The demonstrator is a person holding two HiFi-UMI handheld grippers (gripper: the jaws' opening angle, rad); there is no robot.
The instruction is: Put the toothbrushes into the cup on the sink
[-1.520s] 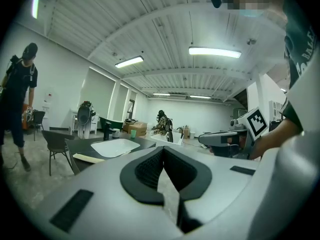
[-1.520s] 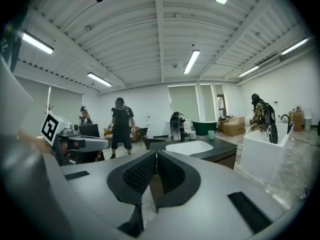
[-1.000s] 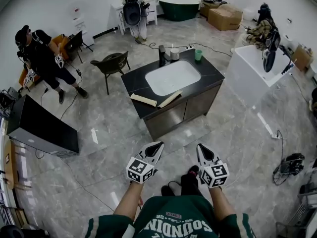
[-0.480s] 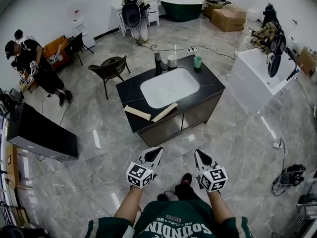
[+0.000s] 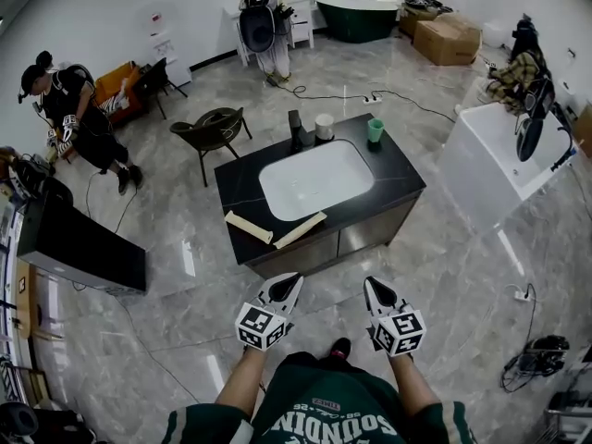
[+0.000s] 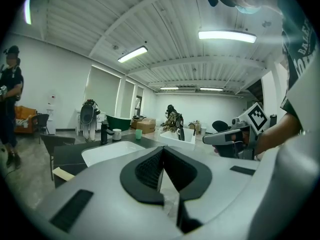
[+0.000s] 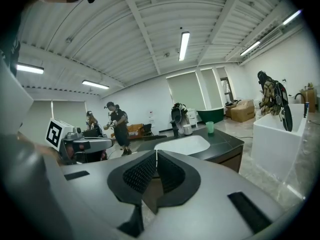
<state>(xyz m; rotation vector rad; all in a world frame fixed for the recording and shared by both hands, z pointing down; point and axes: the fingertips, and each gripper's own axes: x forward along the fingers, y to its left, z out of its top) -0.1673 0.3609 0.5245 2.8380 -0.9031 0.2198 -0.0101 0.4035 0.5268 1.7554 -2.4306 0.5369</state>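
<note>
Jaws on both my grippers are clenched with nothing between them. My left gripper point(image 5: 289, 283) and right gripper point(image 5: 375, 290) hang side by side over the grey floor point(image 5: 462, 276), short of the black table point(image 5: 400, 169) ahead. On its near edge lie the 2 toothbrushes (long, pale, their inner ends close together): the left toothbrush point(image 5: 249, 227) and the right toothbrush point(image 5: 300, 230), both in front of the white sink point(image 5: 316, 178). The green cup point(image 5: 375, 130) stands behind the sink, toward the table's far right corner, near a white cup point(image 5: 324, 126) and a black tap point(image 5: 296, 129).
</note>
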